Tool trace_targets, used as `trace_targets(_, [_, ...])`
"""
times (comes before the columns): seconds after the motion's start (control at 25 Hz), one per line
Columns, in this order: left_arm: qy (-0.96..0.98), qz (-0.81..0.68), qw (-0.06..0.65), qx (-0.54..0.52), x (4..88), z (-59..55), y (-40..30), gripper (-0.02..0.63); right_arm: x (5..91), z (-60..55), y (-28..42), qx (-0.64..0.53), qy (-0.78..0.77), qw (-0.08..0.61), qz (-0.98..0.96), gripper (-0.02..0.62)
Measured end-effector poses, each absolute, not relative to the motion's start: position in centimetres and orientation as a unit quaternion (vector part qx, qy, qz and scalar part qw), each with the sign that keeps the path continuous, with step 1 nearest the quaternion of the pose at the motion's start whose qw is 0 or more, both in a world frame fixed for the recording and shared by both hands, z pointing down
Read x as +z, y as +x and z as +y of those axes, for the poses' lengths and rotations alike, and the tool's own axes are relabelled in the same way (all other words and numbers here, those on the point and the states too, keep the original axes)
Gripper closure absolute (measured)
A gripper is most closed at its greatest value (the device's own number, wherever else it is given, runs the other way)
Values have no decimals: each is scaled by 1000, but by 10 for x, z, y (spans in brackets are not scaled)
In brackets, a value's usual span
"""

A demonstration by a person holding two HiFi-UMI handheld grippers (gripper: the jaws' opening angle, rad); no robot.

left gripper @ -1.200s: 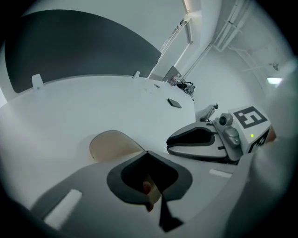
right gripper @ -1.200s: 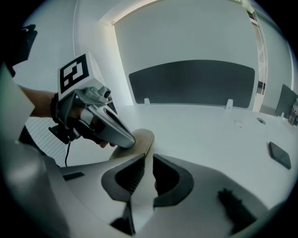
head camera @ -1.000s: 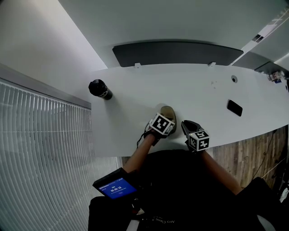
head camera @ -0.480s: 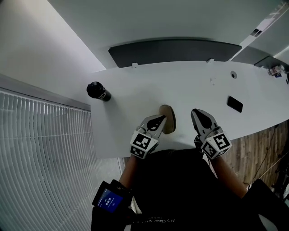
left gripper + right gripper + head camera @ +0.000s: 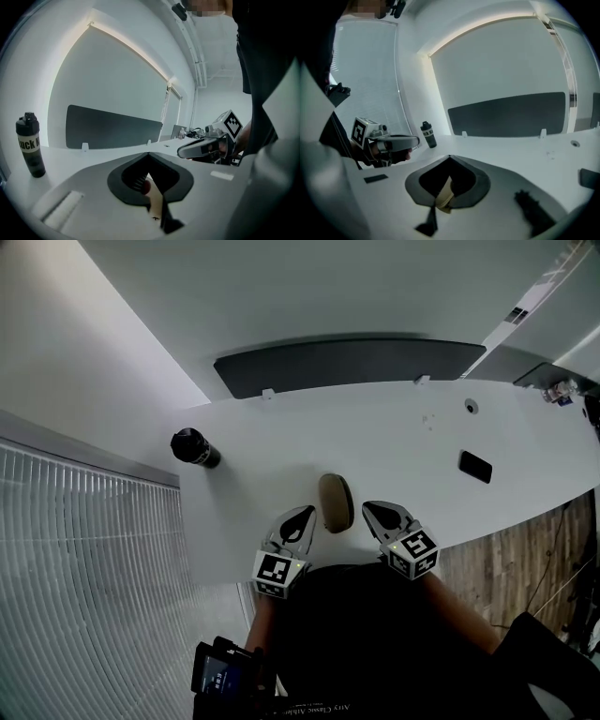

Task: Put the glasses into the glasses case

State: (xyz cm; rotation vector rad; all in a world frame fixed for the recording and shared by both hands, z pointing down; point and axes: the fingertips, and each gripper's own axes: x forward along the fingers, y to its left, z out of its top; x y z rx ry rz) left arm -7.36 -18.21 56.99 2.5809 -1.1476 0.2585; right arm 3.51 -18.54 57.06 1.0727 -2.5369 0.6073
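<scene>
A tan oval glasses case (image 5: 335,502) lies closed on the white table (image 5: 403,437), near its front edge. No glasses are in sight. My left gripper (image 5: 303,514) hangs just left of the case, jaws shut and empty. My right gripper (image 5: 372,508) hangs just right of it, also shut and empty. Neither touches the case. In the left gripper view the case (image 5: 155,202) shows below the joined jaws, with the right gripper (image 5: 193,149) beyond. In the right gripper view the case (image 5: 445,194) shows the same way, and the left gripper (image 5: 401,140) is at the left.
A black bottle (image 5: 194,447) stands at the table's left end. A small black phone (image 5: 475,466) lies to the right. A dark panel (image 5: 347,362) runs behind the table's far edge. A small lit screen (image 5: 223,671) sits by the person's lap.
Both grippers have lifted off the case and drawn back toward the table's front edge. The left one was over the case; the case now lies alone between them.
</scene>
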Motion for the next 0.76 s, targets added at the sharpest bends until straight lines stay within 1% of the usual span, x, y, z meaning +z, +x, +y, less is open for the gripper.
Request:
trace_targets(0.16, [903, -395, 143, 93, 572, -184, -69, 598, 565, -188, 28, 227, 362, 131, -895, 589])
trace_targets(0.32, [904, -387, 144, 109, 576, -175, -64, 598, 565, -184, 32, 252, 363, 115, -890, 589])
trace_targets(0.76, [900, -390, 155, 117, 586, -175, -75, 598, 575, -180, 24, 271, 360, 111, -886, 589])
